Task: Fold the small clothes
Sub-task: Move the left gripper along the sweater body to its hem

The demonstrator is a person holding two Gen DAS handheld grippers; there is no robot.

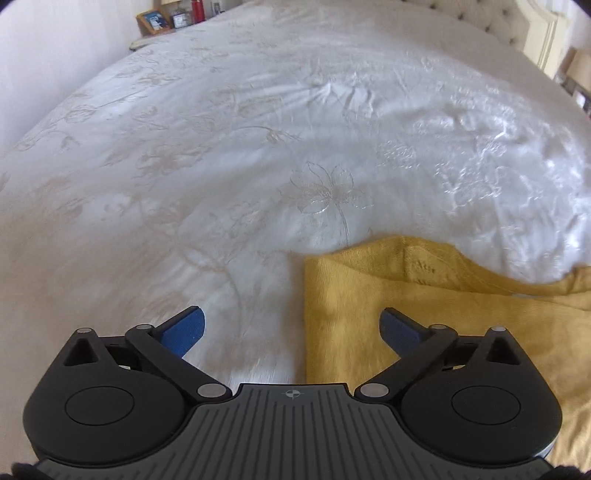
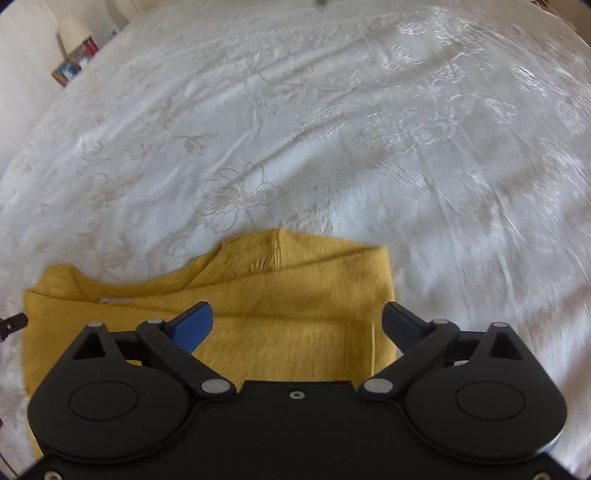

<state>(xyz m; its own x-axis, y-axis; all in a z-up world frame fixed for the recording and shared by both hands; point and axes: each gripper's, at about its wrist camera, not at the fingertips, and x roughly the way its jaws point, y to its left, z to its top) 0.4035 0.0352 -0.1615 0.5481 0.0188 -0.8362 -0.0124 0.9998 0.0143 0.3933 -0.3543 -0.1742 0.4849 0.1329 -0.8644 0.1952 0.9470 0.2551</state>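
A small mustard-yellow knit garment [image 1: 424, 314] lies folded flat on the white bedspread [image 1: 258, 147]. In the left wrist view its left edge runs between the jaws of my left gripper [image 1: 293, 328], which stands wide open above it with nothing held. The right wrist view shows the same garment [image 2: 288, 295] with its right edge under my right gripper [image 2: 297, 325], also wide open and holding nothing. A dark tip of the other gripper [image 2: 13, 323] pokes in at the garment's left edge.
The embroidered white bedspread [image 2: 332, 129] stretches far ahead and to both sides. A nightstand with picture frames and a red bottle [image 1: 198, 9] stands at the far left. A tufted headboard [image 1: 472, 14] and pale furniture line the far right.
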